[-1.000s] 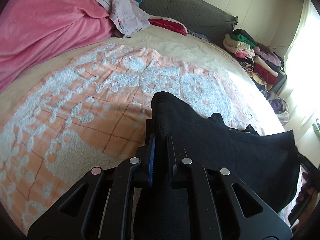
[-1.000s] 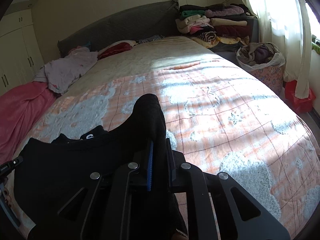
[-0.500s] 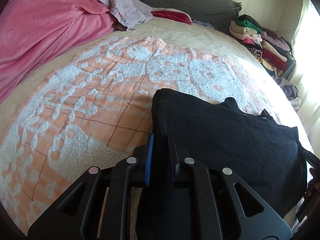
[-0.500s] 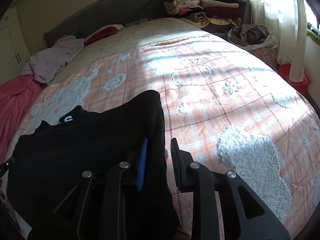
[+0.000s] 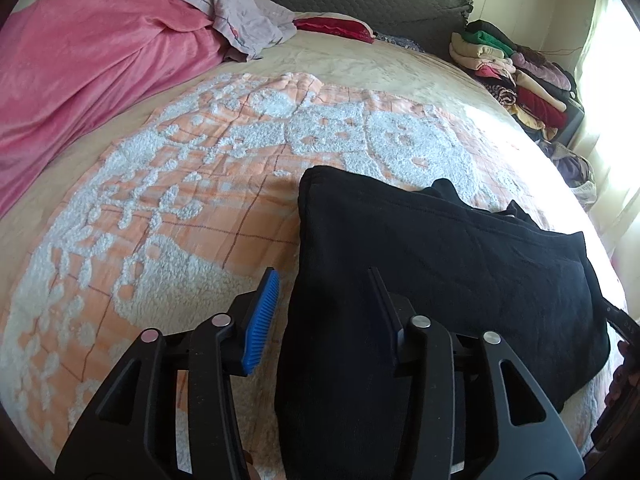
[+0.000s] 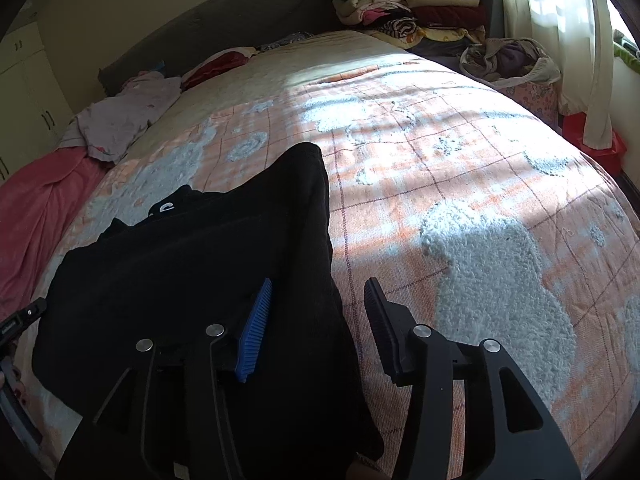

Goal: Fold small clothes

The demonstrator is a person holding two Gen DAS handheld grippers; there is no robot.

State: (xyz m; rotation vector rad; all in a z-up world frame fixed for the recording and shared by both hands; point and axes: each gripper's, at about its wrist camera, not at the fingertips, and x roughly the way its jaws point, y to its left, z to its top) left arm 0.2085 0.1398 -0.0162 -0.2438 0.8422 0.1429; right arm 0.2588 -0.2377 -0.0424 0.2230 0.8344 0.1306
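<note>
You've got two grippers: left [image 5: 324, 280], right [image 6: 318, 292]. One black garment [image 5: 440, 248] on one bed [image 6: 440, 168]. One pink blanket [image 5: 80, 60], one lilac cloth [image 5: 248, 20], one red pillow [image 5: 336, 26]. One stack of folded clothes [image 6: 408, 8], item count unclear. One laundry basket [image 6: 516, 64].

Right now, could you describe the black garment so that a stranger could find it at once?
Look at the large bed covered by an orange-and-white fleecy blanket. On its near part, the black garment lies spread flat. It is the only black item on the blanket; the pink cover and lilac cloth lie farther off.
</note>
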